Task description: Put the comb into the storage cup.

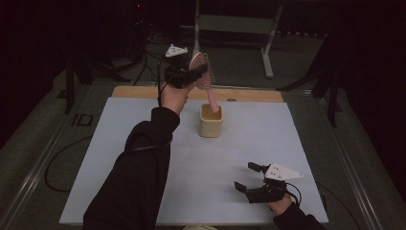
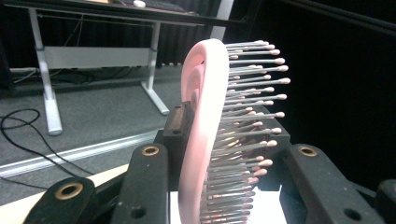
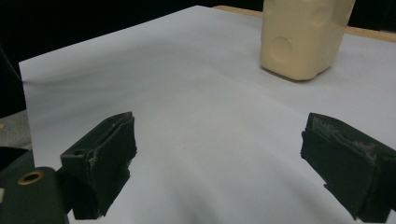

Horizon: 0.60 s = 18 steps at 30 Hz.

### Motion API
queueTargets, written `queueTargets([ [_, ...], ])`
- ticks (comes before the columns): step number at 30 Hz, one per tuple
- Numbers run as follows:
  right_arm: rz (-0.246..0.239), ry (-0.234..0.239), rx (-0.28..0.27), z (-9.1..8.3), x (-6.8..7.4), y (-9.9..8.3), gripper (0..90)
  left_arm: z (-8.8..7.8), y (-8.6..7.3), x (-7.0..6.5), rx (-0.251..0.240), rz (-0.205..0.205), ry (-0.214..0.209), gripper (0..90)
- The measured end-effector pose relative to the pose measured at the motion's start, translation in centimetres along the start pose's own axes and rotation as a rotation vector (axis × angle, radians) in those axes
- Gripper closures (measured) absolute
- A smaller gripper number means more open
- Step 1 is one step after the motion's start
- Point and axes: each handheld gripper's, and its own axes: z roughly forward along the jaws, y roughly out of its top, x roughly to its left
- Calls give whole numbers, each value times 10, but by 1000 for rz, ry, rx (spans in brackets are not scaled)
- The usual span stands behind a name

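While the left gripper (image 1: 191, 74) clamps a pink hairbrush (image 1: 203, 76) with its handle in the beige cup (image 1: 211, 125), the right gripper (image 1: 249, 177) rests wide open, empty.

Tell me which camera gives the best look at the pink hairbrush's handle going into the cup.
The high view: the hairbrush, clamped by the left gripper, slants down with its handle tip inside the beige cup. The left gripper view shows its head and bristles close up; the right gripper view shows the cup.

A pink hairbrush (image 1: 203, 72) with metal bristles stands tilted, head up, its handle tip inside the cream cup (image 1: 211, 126) mid-worktop.
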Motion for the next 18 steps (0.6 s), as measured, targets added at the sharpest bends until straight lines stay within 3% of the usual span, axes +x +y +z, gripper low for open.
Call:
queueTargets([
  [18,3,3,3,0,1,0,99,14,-21,5,50,-19,-6,655],
])
